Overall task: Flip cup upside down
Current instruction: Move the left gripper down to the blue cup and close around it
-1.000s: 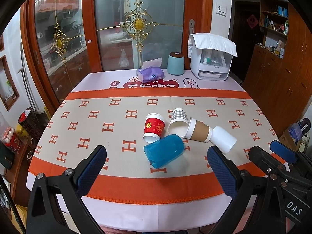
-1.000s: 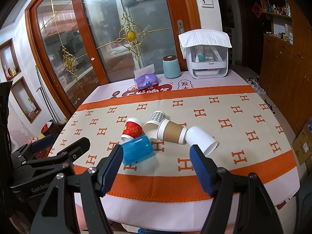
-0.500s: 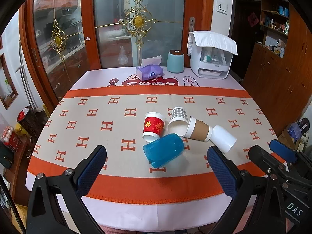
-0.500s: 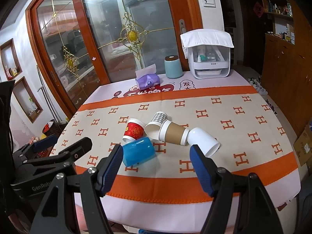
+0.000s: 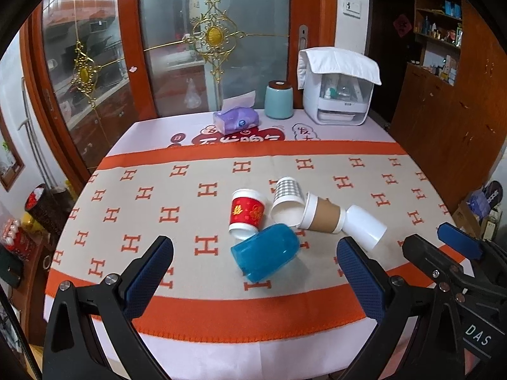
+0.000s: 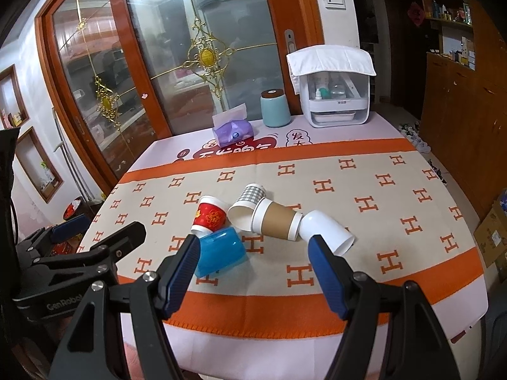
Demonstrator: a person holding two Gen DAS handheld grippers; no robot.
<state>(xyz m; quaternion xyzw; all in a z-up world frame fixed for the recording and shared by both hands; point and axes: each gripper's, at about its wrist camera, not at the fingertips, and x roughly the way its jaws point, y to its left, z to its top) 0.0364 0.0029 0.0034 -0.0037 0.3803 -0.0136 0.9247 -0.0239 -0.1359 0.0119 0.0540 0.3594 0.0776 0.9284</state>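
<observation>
Several cups lie on their sides in a cluster mid-table: a blue plastic cup (image 5: pixel 265 251) (image 6: pixel 220 250) nearest me, a red paper cup (image 5: pixel 246 212) (image 6: pixel 209 216), a grey checked cup (image 5: pixel 286 198) (image 6: pixel 247 202), a brown-sleeved cup (image 5: pixel 323 213) (image 6: pixel 277 220) and a white cup (image 5: pixel 364 226) (image 6: pixel 326 229). My left gripper (image 5: pixel 255 274) is open and empty, held above the near table edge, short of the blue cup. My right gripper (image 6: pixel 255 272) is open and empty, also short of the cups. Each gripper shows at the edge of the other's view.
The table (image 5: pixel 221 313) carries an orange-and-beige cloth. At the back stand a purple tissue pack (image 5: pixel 236 120), a teal canister (image 5: pixel 279 99) and a white appliance under a towel (image 5: pixel 337 91). Glass doors lie behind; wooden cabinets (image 6: pixel 459 107) stand right.
Both views have shifted slightly: the cups sit a little lower and closer in the frames. No cup has moved on the table. Both grippers stay open.
</observation>
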